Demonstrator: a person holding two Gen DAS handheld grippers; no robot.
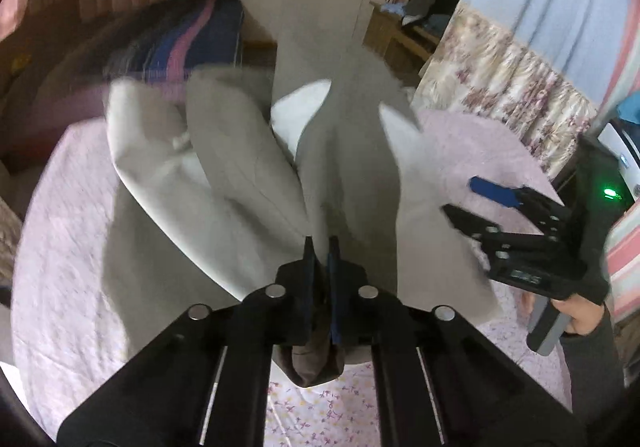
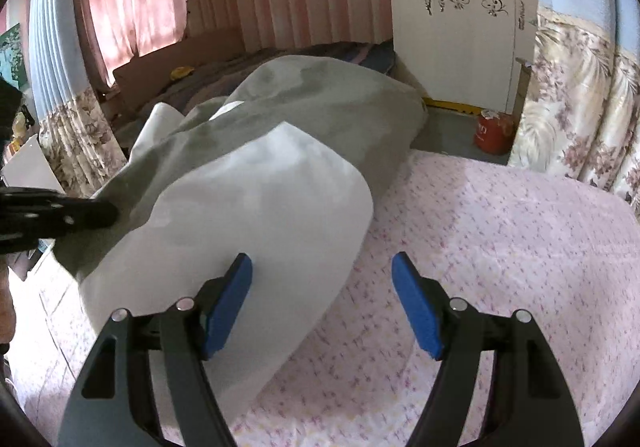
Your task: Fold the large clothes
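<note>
Left gripper (image 1: 320,247) is clamped on a bunched edge of the grey garment (image 1: 248,175), which hangs lifted over the pink floral bedsheet (image 1: 68,227); right gripper (image 2: 322,271), jaws apart and empty beside the cloth, should probably pinch the matching edge before the fold is laid.

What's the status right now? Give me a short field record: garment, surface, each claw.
garment: large grey-beige garment, bunched and partly lifted, pale lining showing
surface: bed with pink floral sheet
left claw: shut on a fold of the garment, fabric pinched between the blue pads
right claw: open, holds nothing, left pad close against the pale part of the garment, the other pad over bare sheet
fold state: not yet folded flat; garment drapes from the left claw onto the bed
background: white wardrobe, red container on the floor
</note>
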